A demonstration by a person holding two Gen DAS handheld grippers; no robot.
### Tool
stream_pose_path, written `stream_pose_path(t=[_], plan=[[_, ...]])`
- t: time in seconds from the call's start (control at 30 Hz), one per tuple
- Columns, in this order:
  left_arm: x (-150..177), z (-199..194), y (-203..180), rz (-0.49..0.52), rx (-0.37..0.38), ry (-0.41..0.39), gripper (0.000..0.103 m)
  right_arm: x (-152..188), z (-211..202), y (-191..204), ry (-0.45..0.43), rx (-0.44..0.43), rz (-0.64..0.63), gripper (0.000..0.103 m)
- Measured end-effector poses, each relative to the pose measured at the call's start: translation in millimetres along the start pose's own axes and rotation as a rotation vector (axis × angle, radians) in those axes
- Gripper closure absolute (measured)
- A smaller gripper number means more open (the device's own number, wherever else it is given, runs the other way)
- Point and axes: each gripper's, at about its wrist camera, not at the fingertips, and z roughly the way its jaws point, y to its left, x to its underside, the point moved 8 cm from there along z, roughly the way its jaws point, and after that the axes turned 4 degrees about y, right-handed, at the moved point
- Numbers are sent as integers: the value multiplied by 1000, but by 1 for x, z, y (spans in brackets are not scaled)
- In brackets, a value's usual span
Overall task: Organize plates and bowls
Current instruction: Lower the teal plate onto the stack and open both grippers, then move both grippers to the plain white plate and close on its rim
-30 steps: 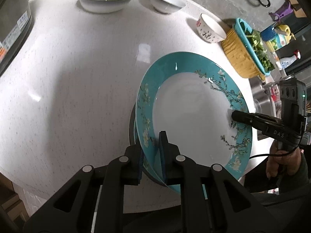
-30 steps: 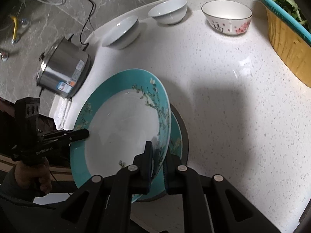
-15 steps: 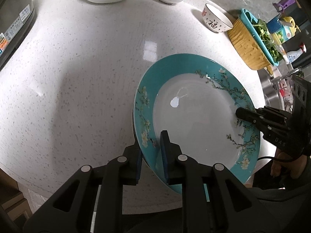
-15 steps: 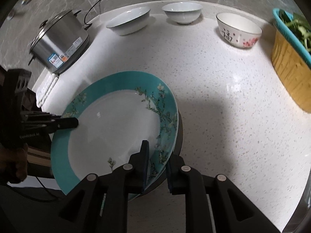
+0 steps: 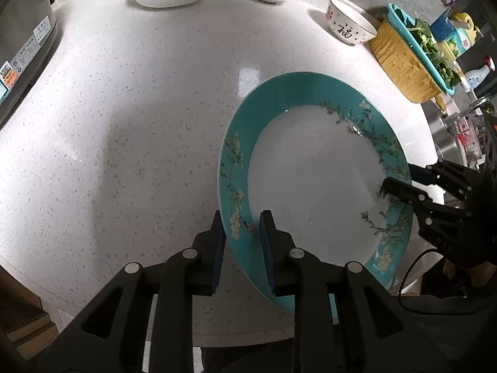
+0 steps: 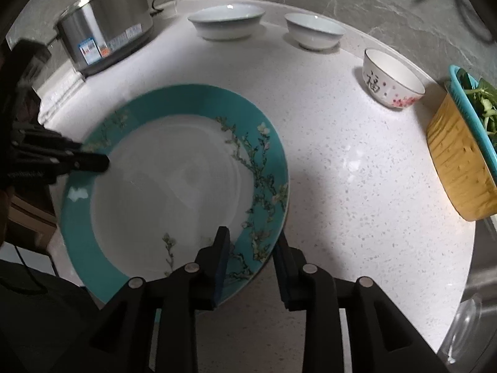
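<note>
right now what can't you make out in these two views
- What lies under the teal plate: hidden by the plate itself in both wrist views.
- Plate's near rim: covered by the left gripper in the left view and the right gripper in the right; both are opening, pad contact unclear.
- Steel pot: cut off by the left view's edge.
- Pot label: text too small.
- Basket: cut off by the right view's edge.

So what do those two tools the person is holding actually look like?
Both are matt black. The left tool and right tool each have two flat fingers lined with dark blue pads, on angular arms with cut-out openings and round silver pivot pins. Seen from across, the right one has faint pale lettering on its body, and a thin black cable trails from it.
</note>
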Motion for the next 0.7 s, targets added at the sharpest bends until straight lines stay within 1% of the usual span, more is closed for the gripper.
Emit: stream_pose_path(t=[0.03, 0.13, 0.2, 0.27, 0.3, 0.33, 0.37, 0.4, 0.43, 0.5, 0.57, 0.6, 0.63, 0.67, 0.7], plan=[[-1, 0, 1, -7, 4, 1, 81, 0, -1, -1, -3, 3, 6, 69], [0, -5, 11, -22, -3, 5, 69, 0, -5, -3, -17, -10, 24, 67], [-3, -11, 19, -40, 9, -4, 44, -2, -11, -8, -28, -36, 51, 59], [-13, -25, 34, -75, 20, -42, 39, -6, -22, -16, -58, -58, 84, 45], [-22, -33, 44, -103, 38, -62, 36, -11, -30, -23, -81, -74, 112, 42], [-30, -39, 50, -125, 49, -76, 32, -18, -38, -29, -104, -93, 141, 34], [-43, -46, 59, -147, 56, -97, 27, -32, -47, -40, -135, -124, 186, 28], [-59, -53, 67, -158, 57, -126, 26, -46, -55, -47, -160, -156, 227, 25], [-80, -62, 75, -158, 56, -161, 26, -60, -60, -53, -181, -188, 265, 19], [-118, -74, 87, -168, 54, -210, 26, -102, -71, -62, -231, -275, 346, 18], [-164, -80, 102, -183, 26, -253, 26, -146, -77, -61, -258, -360, 391, 15], [-180, -80, 108, -187, 11, -256, 26, -171, -76, -58, -264, -394, 396, 15], [-200, -78, 113, -187, -5, -257, 26, -190, -73, -52, -266, -416, 393, 15], [-219, -75, 117, -181, -18, -263, 26, -212, -67, -45, -254, -411, 385, 15], [-237, -71, 122, -175, -44, -262, 26, -232, -59, -39, -237, -377, 381, 15]])
